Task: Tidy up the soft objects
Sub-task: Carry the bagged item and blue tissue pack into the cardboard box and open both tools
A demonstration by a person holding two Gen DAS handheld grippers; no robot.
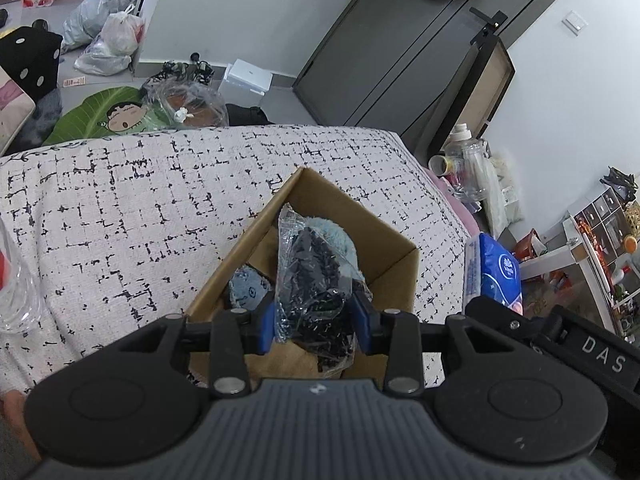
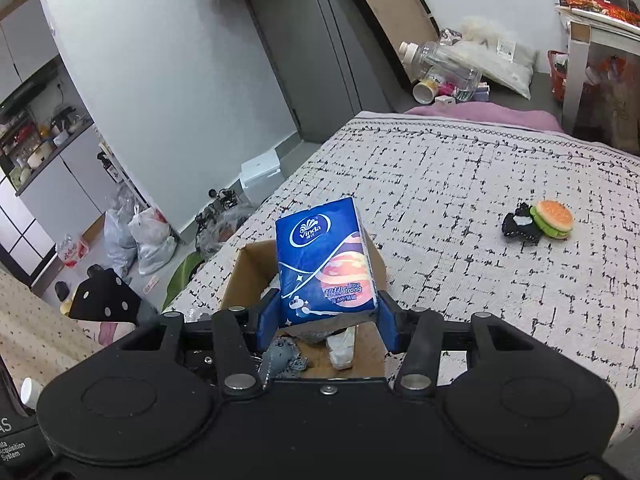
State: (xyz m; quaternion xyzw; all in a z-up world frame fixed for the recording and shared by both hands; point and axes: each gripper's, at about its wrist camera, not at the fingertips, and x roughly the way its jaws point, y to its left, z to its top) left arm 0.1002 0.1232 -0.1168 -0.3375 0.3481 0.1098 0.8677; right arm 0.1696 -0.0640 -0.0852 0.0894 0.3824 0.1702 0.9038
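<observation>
Both tongs are closed on something above the cardboard box (image 1: 224,276). Left gripper (image 1: 315,322) pinches a crinkly clear plastic bag (image 1: 310,276) with dark contents between its blue pads (image 1: 267,322), and the bag hangs partly down into the open box. Right gripper (image 2: 326,318) clamps a blue pack of tissues (image 2: 324,264) by its lower end, so the pack stands nearly upright, tilted a little, over the box's near edge.

The box sits on a bed with a white cover (image 1: 120,208) printed in broken black lines. Inside the box, the left wrist view shows a light blue plush toy (image 1: 246,284) in the near corner and a second pale blue fuzzy thing (image 1: 340,240) behind the bag. The right wrist view shows a grey soft item (image 2: 282,356) and a small white packet (image 2: 342,346) on the box floor below the tissue pack.

Farther off on the bed cover, well apart from the box, lies a hamburger toy (image 2: 554,218) touching a small black and white soft thing (image 2: 518,224). Beyond the bed's far edge, plastic bags (image 1: 108,40) and a white box (image 1: 246,80) sit on the grey floor, and a clear bottle (image 2: 444,64) lies on its side near the wall.
</observation>
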